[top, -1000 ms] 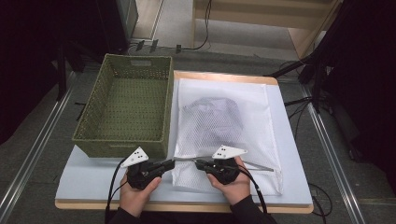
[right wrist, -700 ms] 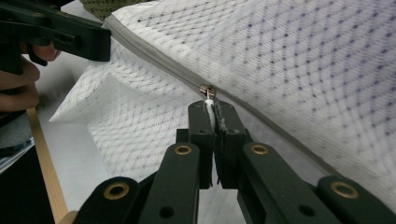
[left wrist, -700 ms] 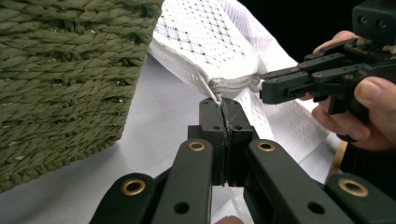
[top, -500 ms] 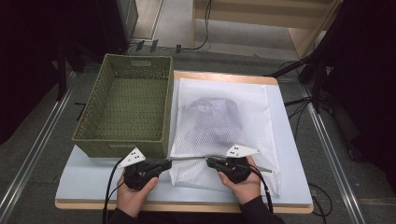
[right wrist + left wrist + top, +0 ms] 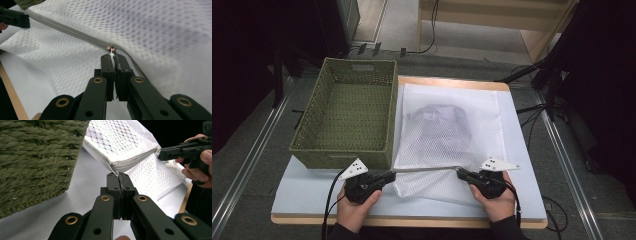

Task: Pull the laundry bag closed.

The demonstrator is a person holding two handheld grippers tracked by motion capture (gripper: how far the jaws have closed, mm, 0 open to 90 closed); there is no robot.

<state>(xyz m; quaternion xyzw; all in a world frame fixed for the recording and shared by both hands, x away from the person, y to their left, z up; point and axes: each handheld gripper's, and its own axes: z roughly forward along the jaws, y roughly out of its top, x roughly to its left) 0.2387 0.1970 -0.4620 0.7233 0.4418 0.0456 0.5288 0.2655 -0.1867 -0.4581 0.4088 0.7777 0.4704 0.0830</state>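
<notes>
Right gripper view: right tongs (image 5: 113,57) are pinching the zipper pull (image 5: 110,48), left tongs (image 5: 119,176) clamping the mesh bag (image 5: 447,130) corner; the small pull risks slipping free.

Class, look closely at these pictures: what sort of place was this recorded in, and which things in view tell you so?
Probably a lab or recording workshop, not a home: a bare white table stands between metal floor rails, cables run across the floor, and camera-bearing tongs work a mesh laundry bag.

A white mesh bag (image 5: 447,135) is laid flat just right of the basket (image 5: 344,120), with a dark garment (image 5: 444,125) seen dimly through the netting. Its near edge, farthest from the basket's back wall, is lifted and stretched taut along a grey zipper (image 5: 132,161), whose pull (image 5: 111,48) is pinched.
</notes>
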